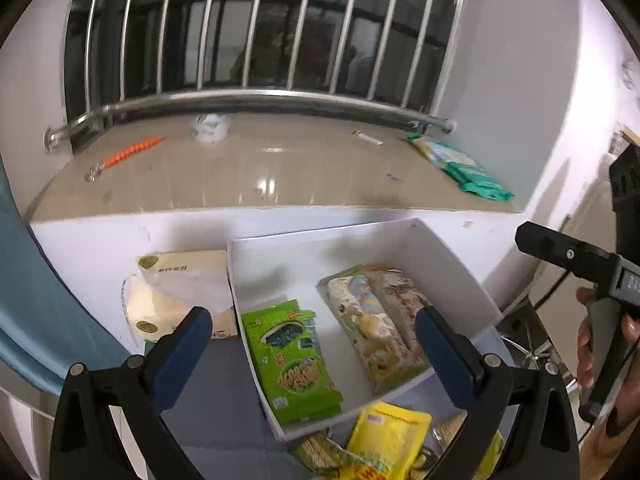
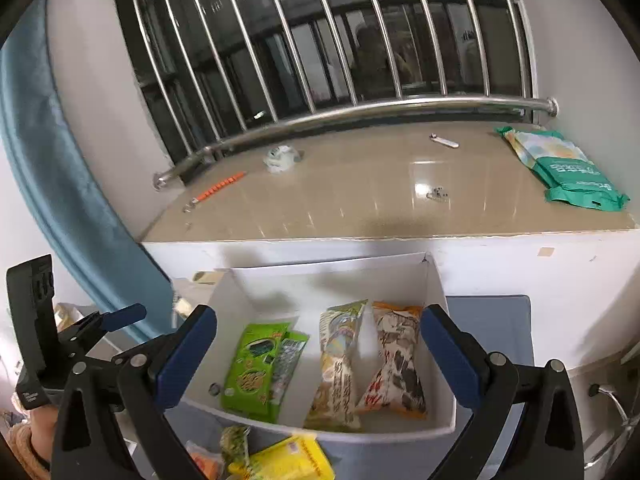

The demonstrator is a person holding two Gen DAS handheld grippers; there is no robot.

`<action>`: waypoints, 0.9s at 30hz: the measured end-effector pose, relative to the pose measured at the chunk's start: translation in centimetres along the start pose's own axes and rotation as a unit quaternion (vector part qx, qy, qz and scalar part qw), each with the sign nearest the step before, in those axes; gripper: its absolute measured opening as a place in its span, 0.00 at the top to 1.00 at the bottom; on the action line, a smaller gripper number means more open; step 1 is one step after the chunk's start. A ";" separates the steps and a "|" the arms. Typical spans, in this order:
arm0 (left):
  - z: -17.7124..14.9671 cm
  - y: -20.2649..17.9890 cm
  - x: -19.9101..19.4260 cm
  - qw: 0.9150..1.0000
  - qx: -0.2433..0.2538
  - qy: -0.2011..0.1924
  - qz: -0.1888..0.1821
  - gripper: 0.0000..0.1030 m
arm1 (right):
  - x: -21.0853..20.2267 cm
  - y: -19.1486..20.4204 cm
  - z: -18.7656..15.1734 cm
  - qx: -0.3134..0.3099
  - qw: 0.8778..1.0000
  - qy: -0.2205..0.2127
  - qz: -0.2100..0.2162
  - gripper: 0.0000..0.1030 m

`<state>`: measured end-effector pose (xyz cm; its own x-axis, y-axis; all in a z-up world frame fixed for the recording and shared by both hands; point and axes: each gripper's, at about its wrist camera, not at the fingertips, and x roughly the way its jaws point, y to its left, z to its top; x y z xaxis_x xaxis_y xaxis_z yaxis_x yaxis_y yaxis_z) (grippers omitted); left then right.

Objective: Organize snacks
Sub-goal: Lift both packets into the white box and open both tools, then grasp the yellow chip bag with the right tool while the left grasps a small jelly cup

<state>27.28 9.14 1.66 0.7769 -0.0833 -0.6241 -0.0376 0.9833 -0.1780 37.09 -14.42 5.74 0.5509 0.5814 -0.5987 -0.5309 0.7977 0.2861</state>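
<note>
Barred window behind; white box (image 2: 440, 300) keeps snack packs (image 2: 256, 364) in tidy rows, both hand-held grippers (image 1: 312, 348) (image 2: 316, 352) released, empty.

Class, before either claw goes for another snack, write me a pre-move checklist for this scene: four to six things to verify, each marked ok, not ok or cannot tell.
1. Left claw open and holding nothing: ok.
2. Right claw open and holding nothing: ok.
3. White box has bare floor for more: ok, free space behind the packets.
4. Packets already inside lie settled: ok; green seaweed packet, pale packet and orange-trimmed packet lie side by side.
5. Snacks remain outside the box: ok to continue; yellow packet lies in front of the box.
6. All loose snacks in front are identifiable: cannot tell, they are cut off at the picture's edge.
</note>
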 end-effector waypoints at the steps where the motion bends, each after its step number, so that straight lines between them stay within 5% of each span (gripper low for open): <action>1: -0.4 -0.4 -1.0 1.000 0.007 -0.007 -0.002 0.00 | -0.8 0.3 -0.4 -0.003 1.000 -0.005 0.003 0.00; 6: -3.9 -2.7 -6.4 0.998 0.049 -0.041 -0.021 0.00 | -5.6 1.5 -4.0 -0.036 0.999 -0.024 0.018 0.00; 10: -7.1 -3.9 -9.2 0.997 0.053 -0.032 -0.055 0.00 | -9.0 2.5 -7.6 -0.062 0.997 -0.031 0.022 0.00; 14: -10.1 -5.1 -11.8 0.996 0.075 -0.034 -0.037 0.00 | -12.0 3.6 -11.7 -0.074 0.996 -0.031 0.024 0.00; 27: -23.1 -5.1 -14.8 0.997 0.008 -0.001 -0.078 0.00 | -15.5 2.3 -27.0 -0.026 0.999 0.017 -0.040 0.00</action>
<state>1.47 1.58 -5.75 0.7736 -0.2351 -0.5885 0.0936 0.9608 -0.2608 9.94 -25.87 -4.51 0.5708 0.5104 -0.6432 -0.5202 0.8309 0.1978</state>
